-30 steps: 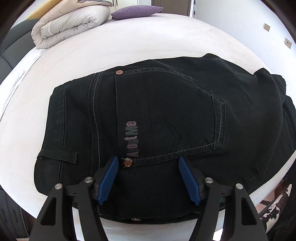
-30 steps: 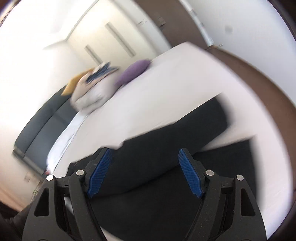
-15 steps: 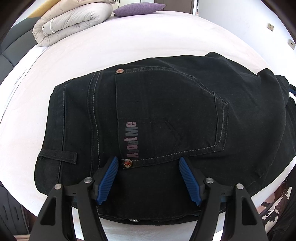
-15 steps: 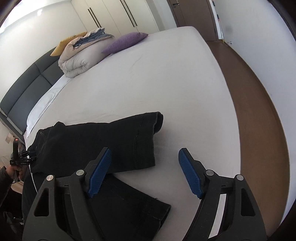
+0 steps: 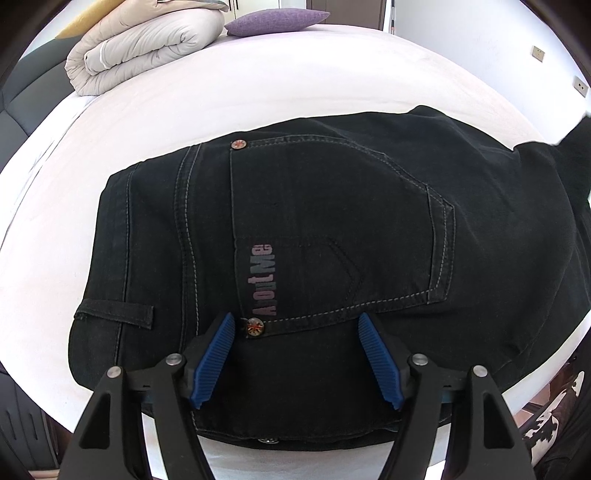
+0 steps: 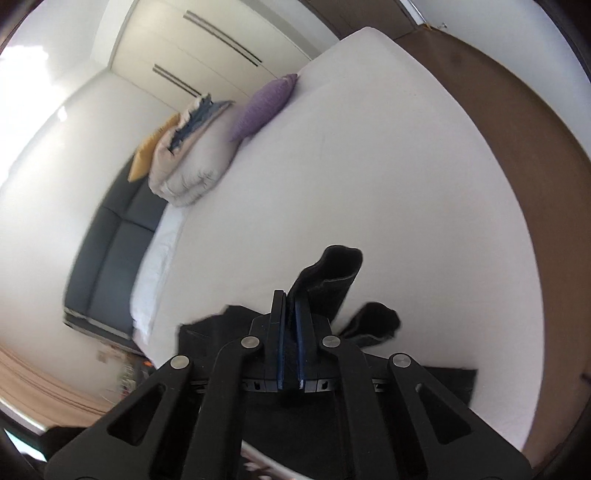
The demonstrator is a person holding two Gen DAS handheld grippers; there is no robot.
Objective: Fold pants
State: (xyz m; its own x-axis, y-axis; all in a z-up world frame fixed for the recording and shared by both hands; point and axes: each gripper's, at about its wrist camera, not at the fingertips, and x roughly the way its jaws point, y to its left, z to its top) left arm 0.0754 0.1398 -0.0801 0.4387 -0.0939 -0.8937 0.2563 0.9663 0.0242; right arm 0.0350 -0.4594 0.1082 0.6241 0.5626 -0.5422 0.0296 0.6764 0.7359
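Note:
Black jeans lie flat on the white bed, back pocket and waistband up. My left gripper hovers open over the waist end, its blue pads on either side of the pocket's lower rivet, gripping nothing. In the right wrist view my right gripper has its jaws closing tight on the end of a jeans leg. The leg's hem sticks up past the fingertips, lifted off the bed. A second bit of dark cloth lies just right of it.
A folded beige duvet and a purple pillow sit at the far end of the bed. Brown floor runs along the bed's right side. A dark headboard and white wardrobe doors stand beyond.
My right gripper went from wide open over the leg to shut on its end and rose, tilting the view. The left gripper and the waist of the jeans stayed put.

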